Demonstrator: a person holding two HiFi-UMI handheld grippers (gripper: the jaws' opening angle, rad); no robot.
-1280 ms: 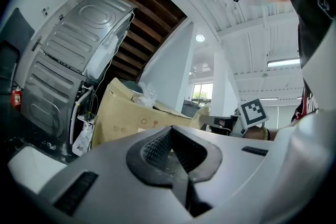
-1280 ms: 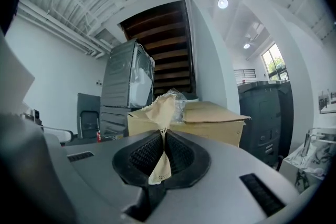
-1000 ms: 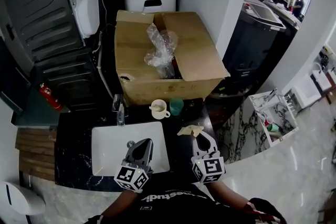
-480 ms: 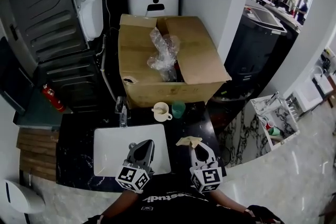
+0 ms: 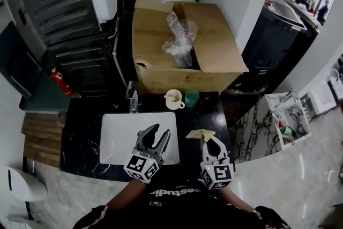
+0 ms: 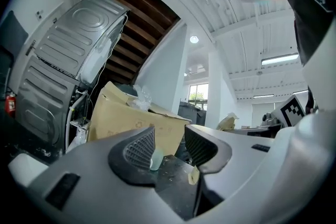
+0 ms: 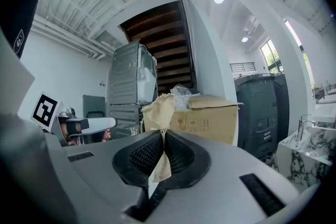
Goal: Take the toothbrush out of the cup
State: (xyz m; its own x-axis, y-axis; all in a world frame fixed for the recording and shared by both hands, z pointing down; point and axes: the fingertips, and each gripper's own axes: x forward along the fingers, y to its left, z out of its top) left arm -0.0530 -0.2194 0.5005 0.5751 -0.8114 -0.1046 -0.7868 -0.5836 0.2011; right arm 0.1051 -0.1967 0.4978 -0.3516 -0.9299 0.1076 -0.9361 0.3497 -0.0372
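While the cream ceramic mug (image 5: 173, 99) and the small green plastic cup (image 5: 192, 97) stood side by side at the back of the black marbled tabletop (image 5: 80, 134), just in front of the big open cardboard box (image 5: 214, 59), neither pair of tongs was near them. The toothbrush was too small to make out from the head view. A pale shape in the mug's mouth may have been it, but I could not tell which vessel held it.

The left tongs (image 5: 162, 130) hovered over the white rectangular sink (image 5: 115, 139). Their jaws had just been opening and stood apart with nothing between them; only the green cup showed along them, far ahead. The right tongs (image 5: 209, 140) were closed on a crumpled tan scrap of paper (image 5: 199, 134), pinched flat between the pads, above the near right part of the tabletop.

By my reading the task stood at its very start: the reach was being prepared and the removal had not begun. The next move would call for the open left tongs to travel forward past the sink to the cups, come down over the toothbrush's handle, close on it and lift straight up, so that the cup was not tipped. The right tongs, being occupied, could steady nothing unless they let the paper go first.
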